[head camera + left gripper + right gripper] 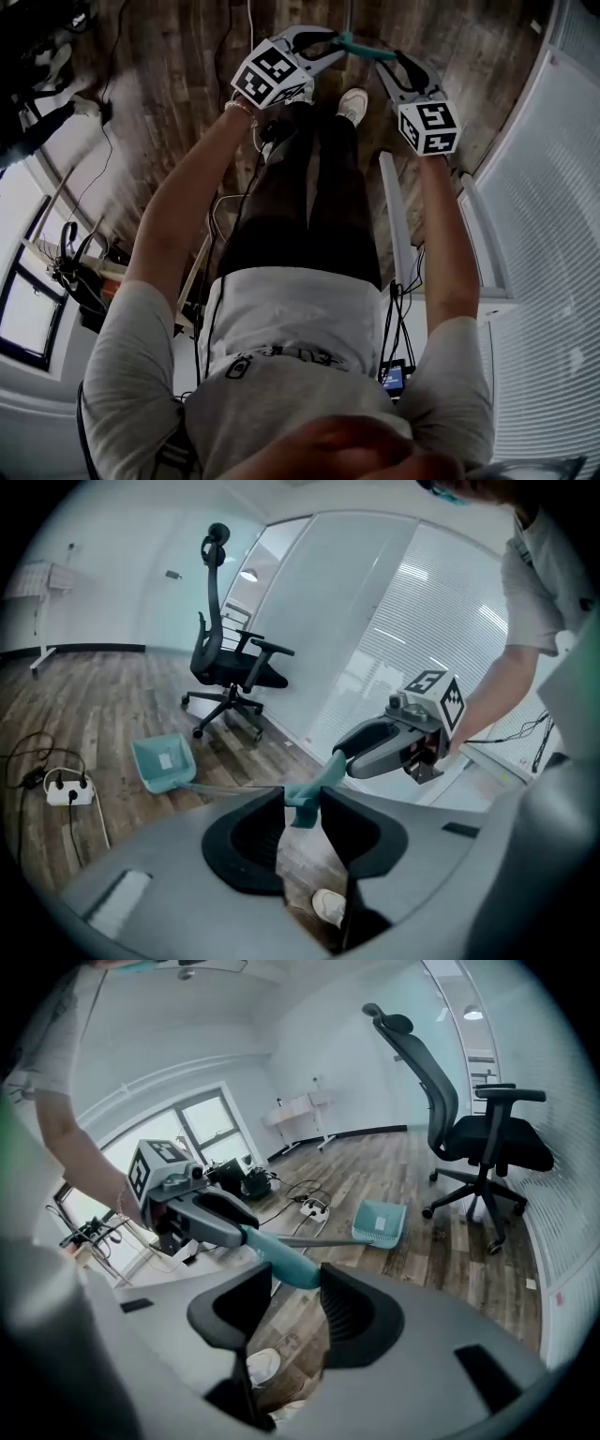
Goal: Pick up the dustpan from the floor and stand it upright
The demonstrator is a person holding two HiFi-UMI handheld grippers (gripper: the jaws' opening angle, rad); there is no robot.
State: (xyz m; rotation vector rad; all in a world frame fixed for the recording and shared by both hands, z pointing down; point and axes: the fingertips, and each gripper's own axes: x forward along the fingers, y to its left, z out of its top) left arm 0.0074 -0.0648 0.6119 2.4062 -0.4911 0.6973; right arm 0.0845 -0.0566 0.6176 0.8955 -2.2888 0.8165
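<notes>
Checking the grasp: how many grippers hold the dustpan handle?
2. Left gripper clamps the handle's teal grip near the rod; right gripper clamps the grip's other end. Neither is hidden.

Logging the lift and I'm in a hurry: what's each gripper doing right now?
Left gripper: closed on the dustpan handle.
Right gripper: closed on the same dustpan handle.
</notes>
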